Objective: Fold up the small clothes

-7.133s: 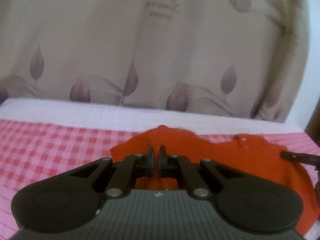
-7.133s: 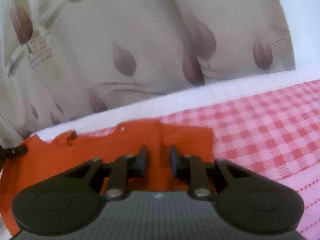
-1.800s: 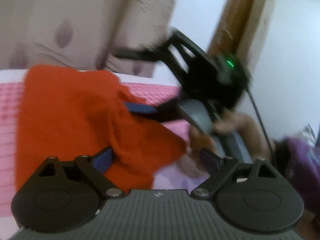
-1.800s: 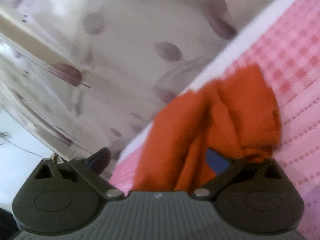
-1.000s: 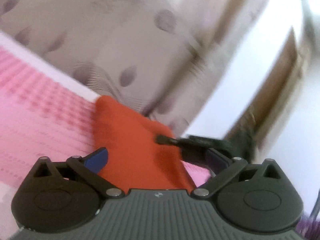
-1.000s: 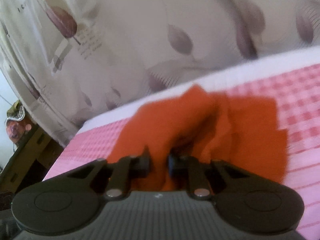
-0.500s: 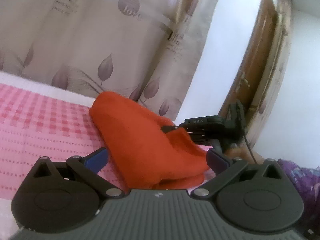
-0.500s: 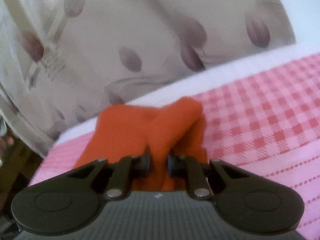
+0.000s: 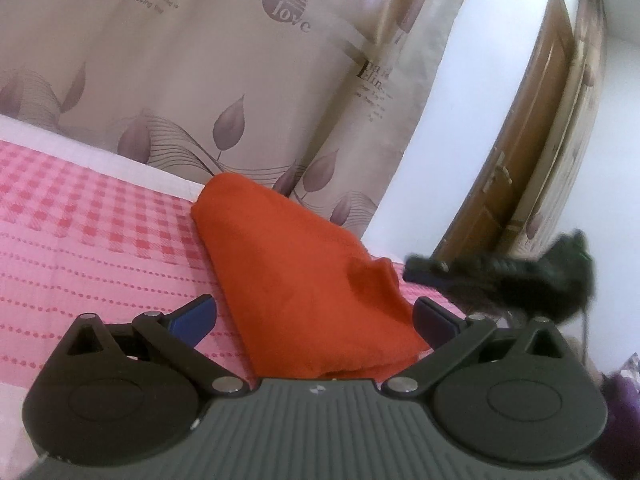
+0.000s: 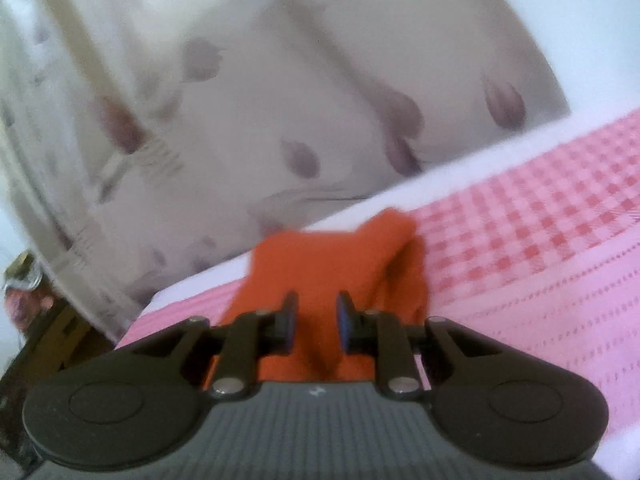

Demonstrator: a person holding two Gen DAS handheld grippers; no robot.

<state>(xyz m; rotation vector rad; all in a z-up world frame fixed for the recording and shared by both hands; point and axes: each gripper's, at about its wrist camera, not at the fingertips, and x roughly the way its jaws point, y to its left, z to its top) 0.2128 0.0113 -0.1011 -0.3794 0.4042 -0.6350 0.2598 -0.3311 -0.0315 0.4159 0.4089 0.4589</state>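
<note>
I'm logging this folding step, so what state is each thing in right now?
Orange garment: folded into a bundle, lying on the pink checked bedcover.
Left gripper: wide open, fingers either side of the garment, not pressing it.
Right gripper: jaws opening, garment fabric between them.
Wooden door: looks closed.

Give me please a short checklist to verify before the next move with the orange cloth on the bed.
1. Left tongs open wide, pads apart from the orange cloth between them: ok.
2. Right tongs free of the cloth: not ok. The jaws are opening, but cloth still sits between the pads.
3. Cloth folded into a neat flat packet: not ok. It is a bunched wedge with a raised lump near the right side.
4. Cloth fully on the pink checked bedcover: ok, though its far corner reaches the white edge.
5. Layers underneath aligned: cannot tell, hidden.
</note>
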